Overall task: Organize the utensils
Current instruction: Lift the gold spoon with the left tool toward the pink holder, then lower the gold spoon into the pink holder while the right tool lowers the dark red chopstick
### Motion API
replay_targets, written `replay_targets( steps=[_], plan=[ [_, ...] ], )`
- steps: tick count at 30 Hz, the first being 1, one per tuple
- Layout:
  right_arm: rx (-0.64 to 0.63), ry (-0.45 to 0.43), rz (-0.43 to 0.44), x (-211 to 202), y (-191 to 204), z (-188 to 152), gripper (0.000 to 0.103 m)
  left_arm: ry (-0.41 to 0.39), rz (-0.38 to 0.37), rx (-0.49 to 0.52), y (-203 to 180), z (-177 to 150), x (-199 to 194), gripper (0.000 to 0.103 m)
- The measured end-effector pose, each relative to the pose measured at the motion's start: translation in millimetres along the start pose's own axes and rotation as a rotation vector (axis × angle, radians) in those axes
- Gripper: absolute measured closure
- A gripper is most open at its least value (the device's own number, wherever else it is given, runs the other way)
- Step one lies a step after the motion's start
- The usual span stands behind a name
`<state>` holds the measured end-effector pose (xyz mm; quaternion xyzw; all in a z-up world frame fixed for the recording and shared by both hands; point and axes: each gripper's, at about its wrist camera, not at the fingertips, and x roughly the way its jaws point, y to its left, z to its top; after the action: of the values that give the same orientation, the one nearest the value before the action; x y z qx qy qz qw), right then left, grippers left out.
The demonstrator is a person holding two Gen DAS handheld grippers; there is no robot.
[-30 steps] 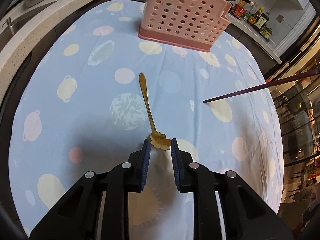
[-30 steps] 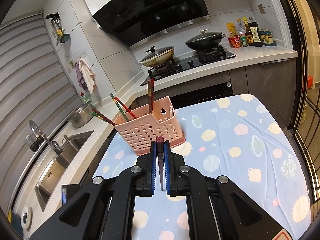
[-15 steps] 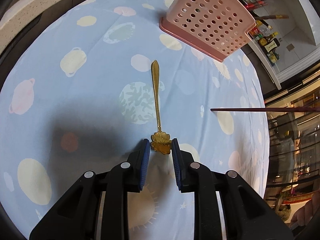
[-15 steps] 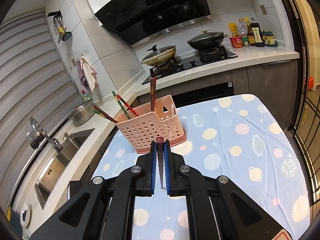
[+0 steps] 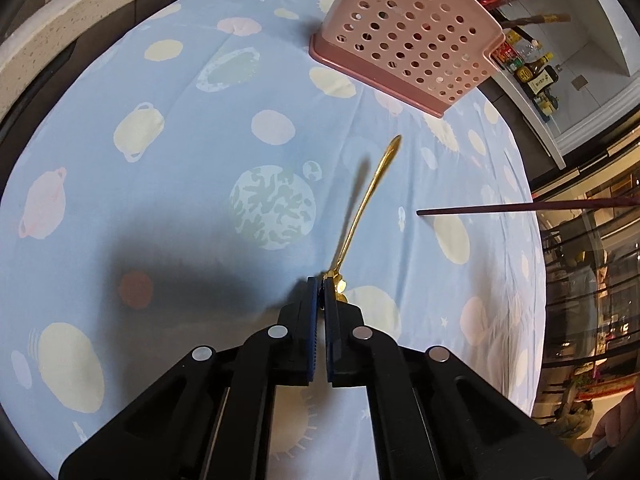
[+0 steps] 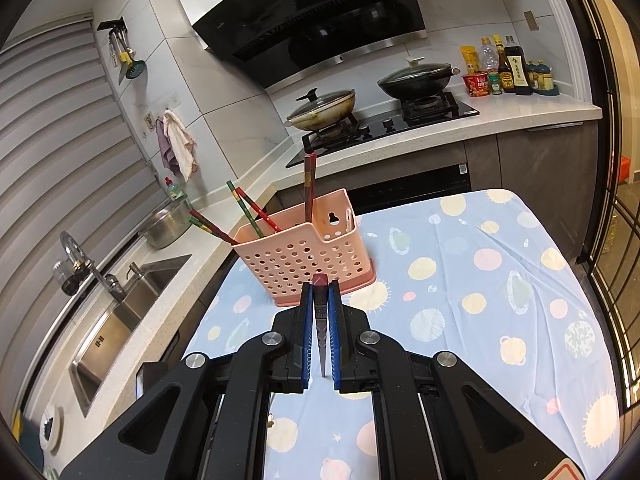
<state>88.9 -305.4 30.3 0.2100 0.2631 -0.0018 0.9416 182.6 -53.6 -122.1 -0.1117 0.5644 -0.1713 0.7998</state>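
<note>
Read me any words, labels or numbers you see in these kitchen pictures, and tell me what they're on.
Nothing reads clearly.
Labels on the sauce bottles: too small.
Print on the red cup: blurred.
Mark on the range hood: too small.
Stamp on the chopstick in the right tongs: unreadable.

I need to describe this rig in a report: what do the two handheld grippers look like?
Both the left gripper and the right gripper are matte black plastic linkages with triangular cut-outs and round silver pins. Their jaws carry ribbed blue pads. No cables or sleeves show.
</note>
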Motion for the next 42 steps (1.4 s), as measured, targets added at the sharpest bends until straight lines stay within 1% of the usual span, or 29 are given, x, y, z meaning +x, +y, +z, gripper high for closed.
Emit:
replay_targets(
  steps=[5,7,11,16,21,26,30,33,37,42],
  plan=[
    [-0.006,0.002,0.008,-2.2,0.8,-0.5,0.096,-0.028,0.093,0.133,-24.4,-1.1,-9.6,0.102],
    [-0.009,0.001,0.01,-4.0,1.7,-0.5,0.096,-0.045,0.118,0.181,-34.2,-1.4,-15.7,0.102],
    [-0.014,-0.001,0.016,-6.4,2.9,-0.3,0.096,-0.072,0.15,0.23,-45.3,-0.4,-27.2,0.102],
    [-0.042,0.002,0.022,-8.3,7.6,0.9,0.096,-0.096,0.196,0.29,-57.2,8.7,-41.0,0.102],
    [-0.063,-0.039,0.04,-13.1,16.1,10.2,0.096,-0.093,0.253,0.391,-66.3,9.6,-41.2,0.102],
    [-0.074,-0.094,0.072,-19.9,27.3,25.0,0.096,-0.056,0.252,0.394,-62.7,-3.7,-30.9,0.102],
    [-0.093,-0.111,0.094,-14.8,36.7,29.2,0.096,-0.022,0.221,0.385,-64.3,-17.2,-24.4,0.102],
    [-0.089,-0.067,0.094,-2.8,36.0,17.9,0.096,-0.022,0.185,0.351,-63.1,-17.6,-28.8,0.102],
    [-0.069,-0.005,0.084,1.3,30.0,-3.3,0.096,-0.051,0.142,0.3,-58.7,-6.6,-45.8,0.102],
    [-0.054,0.044,0.073,0.9,24.9,-19.9,0.096,-0.093,0.118,0.268,-54.6,7.7,-63.3,0.102]
  ],
)
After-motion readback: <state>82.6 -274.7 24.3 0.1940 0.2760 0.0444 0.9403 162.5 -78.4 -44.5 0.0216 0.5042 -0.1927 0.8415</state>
